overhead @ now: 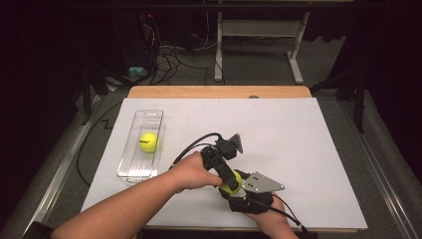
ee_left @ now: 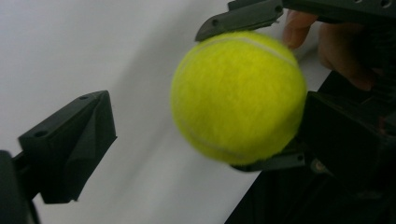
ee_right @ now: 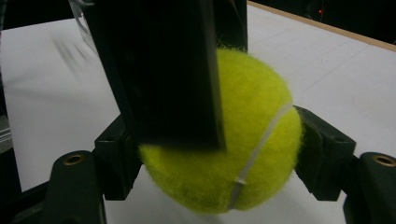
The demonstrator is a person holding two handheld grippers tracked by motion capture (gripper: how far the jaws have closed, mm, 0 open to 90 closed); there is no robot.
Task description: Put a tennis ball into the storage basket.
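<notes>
a: right gripper (overhead: 238, 191)?
b: clamped on a tennis ball (overhead: 231, 182), near table's front edge.
a: left gripper (overhead: 226, 169)?
b: jaws spread wide around that ball, not gripping.
a: elsewhere?
b: second tennis ball (overhead: 148, 142) inside clear tray (overhead: 130, 164).

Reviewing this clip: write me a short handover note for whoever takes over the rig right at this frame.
Right gripper: shut on a tennis ball, a jaw on each side, low over the white table sheet.
Left gripper: open around that same ball, one jaw clearly apart from it, the other close against it; contact unclear.
Second tennis ball already lies in the clear tray at the left.
Left to do, probably: finish the handover to the left gripper, then put this ball in the tray too.
</notes>
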